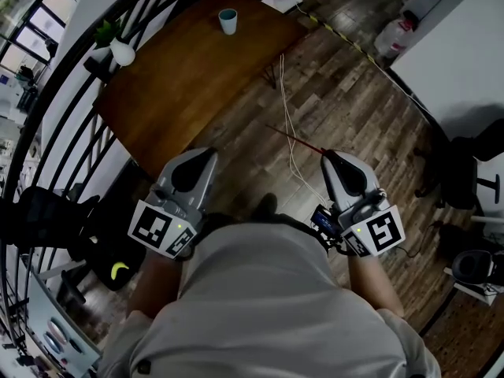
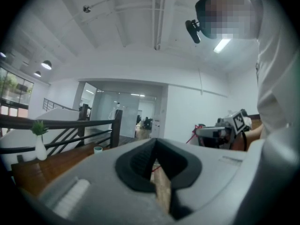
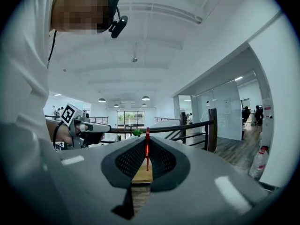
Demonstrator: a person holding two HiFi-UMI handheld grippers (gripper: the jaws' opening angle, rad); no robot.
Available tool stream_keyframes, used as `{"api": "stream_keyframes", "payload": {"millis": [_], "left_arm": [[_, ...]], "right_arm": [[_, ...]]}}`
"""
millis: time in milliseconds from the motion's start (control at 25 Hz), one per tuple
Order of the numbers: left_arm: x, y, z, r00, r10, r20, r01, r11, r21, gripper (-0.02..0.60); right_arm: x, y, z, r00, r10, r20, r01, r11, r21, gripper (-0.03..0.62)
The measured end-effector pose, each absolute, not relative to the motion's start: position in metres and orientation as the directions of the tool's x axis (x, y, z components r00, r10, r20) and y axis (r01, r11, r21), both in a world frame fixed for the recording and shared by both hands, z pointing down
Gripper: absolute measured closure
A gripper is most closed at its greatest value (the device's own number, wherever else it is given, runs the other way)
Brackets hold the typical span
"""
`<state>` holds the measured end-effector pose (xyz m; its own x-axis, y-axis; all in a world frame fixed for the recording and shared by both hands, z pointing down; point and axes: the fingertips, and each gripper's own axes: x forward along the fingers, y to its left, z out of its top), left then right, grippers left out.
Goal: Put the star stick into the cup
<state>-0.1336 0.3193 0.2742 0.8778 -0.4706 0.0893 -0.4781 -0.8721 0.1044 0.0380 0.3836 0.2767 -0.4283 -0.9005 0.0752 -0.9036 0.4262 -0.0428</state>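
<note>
At the right of the head view, the right hand-held gripper (image 1: 327, 157) has its jaws clamped on the star stick (image 1: 295, 138). The thin red stick runs out from the jaw tips over the wooden floor (image 1: 346, 93), angled toward the desk (image 1: 181, 85). The right gripper view confirms the grip: the stick (image 3: 147, 146) stands pinched between the two dark pads. Its star end cannot be made out.

The left hand-held gripper (image 1: 198, 157) is held level with the right one, near the desk's closest corner. In its own view the jaws meet at the tips with nothing between them.

The cup (image 1: 227, 20) stands upright near the far edge of the desk, well apart from both grippers. A white vase (image 1: 122, 52) with a green sprig sits at the desk's left edge, beside a dark railing (image 1: 71, 124). White cables (image 1: 285, 93) trail across the floor.
</note>
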Motion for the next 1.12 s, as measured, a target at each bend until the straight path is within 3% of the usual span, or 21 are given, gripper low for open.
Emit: {"api": "stream_keyframes", "payload": {"millis": [280, 1120], "left_arm": [[-0.084, 0.299, 0.265, 0.883, -0.461, 0.092, -0.469, -0.878, 0.101, 0.578], [-0.050, 0.201, 0.291, 0.905, -0.417, 0.089, -0.425, -0.894, 0.138, 0.578]], "right_arm": [[0.080, 0.365, 0.270, -0.439, -0.896, 0.062, -0.898, 0.435, -0.072, 0.571], [0.100, 0.270, 0.273, -0.419, -0.906, 0.050, -0.906, 0.415, -0.079, 0.571]]}}
